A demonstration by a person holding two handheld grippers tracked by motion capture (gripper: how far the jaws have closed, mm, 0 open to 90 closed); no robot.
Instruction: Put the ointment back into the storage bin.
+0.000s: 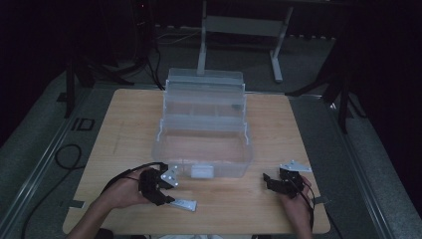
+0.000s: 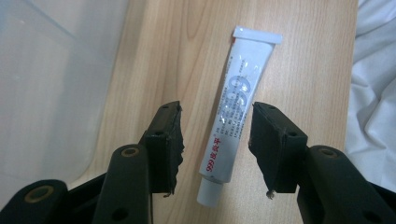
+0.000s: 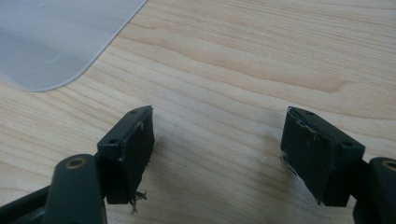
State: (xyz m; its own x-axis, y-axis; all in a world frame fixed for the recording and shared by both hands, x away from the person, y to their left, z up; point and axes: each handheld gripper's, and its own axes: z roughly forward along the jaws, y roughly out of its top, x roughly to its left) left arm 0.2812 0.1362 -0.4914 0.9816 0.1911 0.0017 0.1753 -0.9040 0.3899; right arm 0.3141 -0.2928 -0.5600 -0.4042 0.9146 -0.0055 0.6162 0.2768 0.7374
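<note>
Left gripper view: the left tool [image 2: 215, 144] poised over a white tube [image 2: 231, 112] on the wooden counter [image 2: 187, 56], jaws apart with 1 on each side of it.

The tube lies flat between the 2 jaws without touching either. Its long axis runs almost straight away from the tool, cap end nearest and crimped end farthest, so closing would likely pinch it across its width. In the high view it rests at the near edge of the counter, just in front of the clear tiered box [image 1: 204, 124]. The left tool is by far the nearer; the right tool [image 3: 217, 154], also spread wide, hovers over bare wood well apart from the tube. The tube's small print is unreadable, and the box's contents cannot be made out in the dim light.
</note>
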